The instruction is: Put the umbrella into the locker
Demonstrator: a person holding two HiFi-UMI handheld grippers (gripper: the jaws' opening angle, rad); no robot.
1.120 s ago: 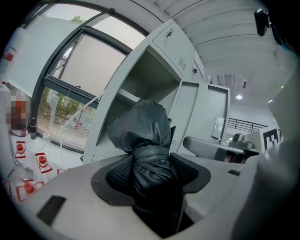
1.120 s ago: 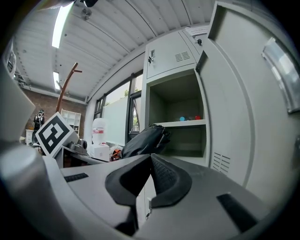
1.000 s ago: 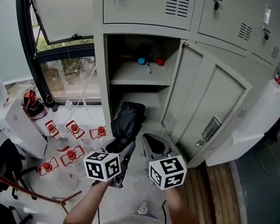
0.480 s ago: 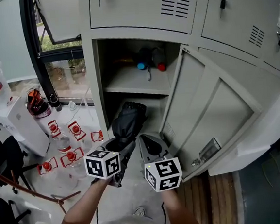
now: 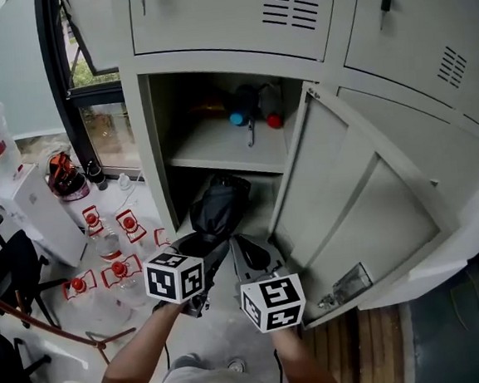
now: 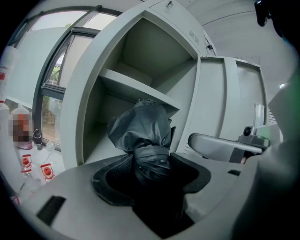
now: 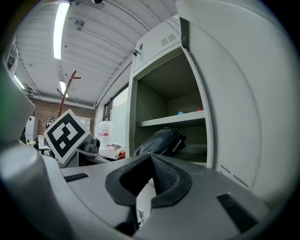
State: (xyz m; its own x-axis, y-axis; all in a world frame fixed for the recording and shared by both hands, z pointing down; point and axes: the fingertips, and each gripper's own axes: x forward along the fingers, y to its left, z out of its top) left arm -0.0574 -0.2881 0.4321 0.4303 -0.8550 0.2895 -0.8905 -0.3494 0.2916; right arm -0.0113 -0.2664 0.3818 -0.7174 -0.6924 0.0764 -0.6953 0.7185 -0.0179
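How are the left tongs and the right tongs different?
The left tongs grip the black folded umbrella; the right tongs are shut on nothing. The left tongs sit nearer the window, the right tongs nearer the locker door. Both point at the open locker.

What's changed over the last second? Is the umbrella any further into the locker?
Both grippers advanced toward the locker. The left gripper carried the umbrella forward, so its far end now reaches just under the shelf, at the lower compartment's mouth. The right gripper moved alongside. Unchanged: left grip on the umbrella, right gripper shut and empty, door open.
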